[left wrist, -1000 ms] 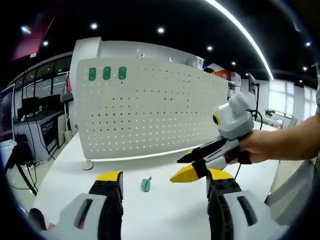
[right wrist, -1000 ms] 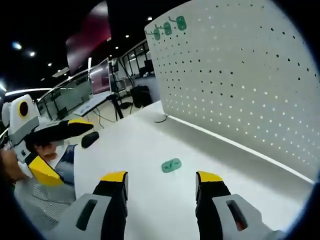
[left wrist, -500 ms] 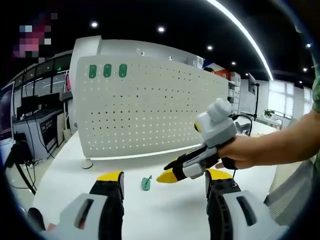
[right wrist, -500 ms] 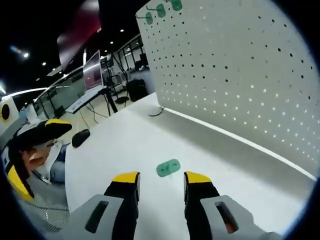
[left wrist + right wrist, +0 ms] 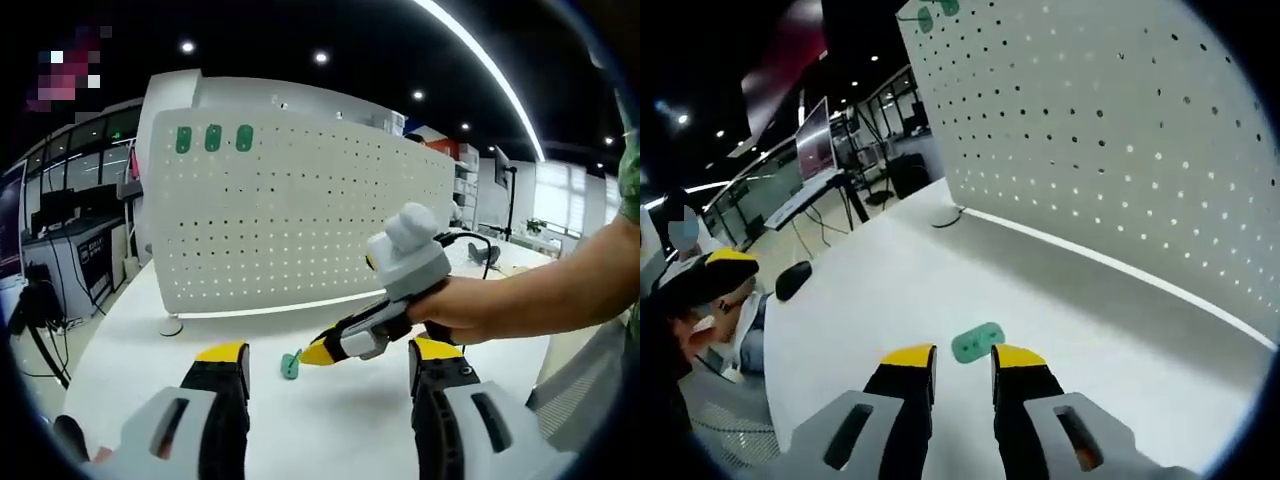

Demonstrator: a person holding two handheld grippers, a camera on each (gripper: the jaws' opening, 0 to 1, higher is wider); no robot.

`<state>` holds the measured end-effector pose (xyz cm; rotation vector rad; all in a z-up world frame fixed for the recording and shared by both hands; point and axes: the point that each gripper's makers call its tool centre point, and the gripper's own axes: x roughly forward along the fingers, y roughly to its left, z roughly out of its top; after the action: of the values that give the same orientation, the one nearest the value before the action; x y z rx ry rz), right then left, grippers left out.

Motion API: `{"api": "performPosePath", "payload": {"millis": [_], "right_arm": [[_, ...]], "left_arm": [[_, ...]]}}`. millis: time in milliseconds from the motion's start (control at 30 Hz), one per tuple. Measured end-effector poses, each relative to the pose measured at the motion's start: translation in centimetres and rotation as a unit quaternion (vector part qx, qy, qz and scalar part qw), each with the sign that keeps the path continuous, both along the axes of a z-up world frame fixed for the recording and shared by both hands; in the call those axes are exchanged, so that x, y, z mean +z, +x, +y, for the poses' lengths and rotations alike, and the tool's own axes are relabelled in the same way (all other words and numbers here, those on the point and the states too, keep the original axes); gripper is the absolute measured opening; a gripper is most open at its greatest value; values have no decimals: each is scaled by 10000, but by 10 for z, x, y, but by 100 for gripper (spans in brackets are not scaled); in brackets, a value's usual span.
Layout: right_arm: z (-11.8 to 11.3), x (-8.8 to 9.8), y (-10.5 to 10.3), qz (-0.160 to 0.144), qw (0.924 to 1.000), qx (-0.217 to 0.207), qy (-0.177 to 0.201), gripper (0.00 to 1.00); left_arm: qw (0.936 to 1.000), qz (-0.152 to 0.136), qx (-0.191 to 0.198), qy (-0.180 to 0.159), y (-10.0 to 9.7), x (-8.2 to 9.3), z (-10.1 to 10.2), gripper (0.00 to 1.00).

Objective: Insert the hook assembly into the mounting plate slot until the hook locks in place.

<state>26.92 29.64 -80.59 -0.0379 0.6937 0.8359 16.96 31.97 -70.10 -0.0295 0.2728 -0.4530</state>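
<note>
Resting on white counter [image 5: 130,350], left hand-held gripper [image 5: 325,352] wide open, jaws empty; green hook assembly [image 5: 290,365] lies ahead between its jaws, well short of pegboard mounting plate [image 5: 300,220] standing upright beyond. Three green hooks [image 5: 213,138] already seated in plate's upper left corner. Right hand-held gripper [image 5: 312,354] enters from right, tips just beside hook assembly. Right gripper view: right hand-held gripper [image 5: 960,355] narrowed, not clamped, hook assembly [image 5: 977,342] just past tips, grip uncertain.
</note>
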Motion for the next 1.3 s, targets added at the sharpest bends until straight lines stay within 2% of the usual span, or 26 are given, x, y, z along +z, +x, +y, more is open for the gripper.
{"api": "performPosePath", "payload": {"millis": [333,667,933,1033,1167,1300], "right_arm": [[5,-10,8,174,9997,-169,-35,17],[3,-14,11,186,9996,-181,-102,10],[-3,-11,12,-19,9997,-72,-238,5],[-7,-10,13,-217,9988,62,-426,4],[-11,-8,14,-313,9979,132,-549,5],[-10,-5,14,-274,9986,104,-443,8]], "left_arm": [[10000,-6,-46,17,0,-1,-1,64],[10000,-3,-35,18,1,-1,0,63],[10000,-2,-30,19,1,-1,1,62],[10000,-8,-26,20,0,-1,1,62],[10000,-12,-33,20,0,-1,1,62],[10000,-12,-39,25,0,-1,0,61]]}}
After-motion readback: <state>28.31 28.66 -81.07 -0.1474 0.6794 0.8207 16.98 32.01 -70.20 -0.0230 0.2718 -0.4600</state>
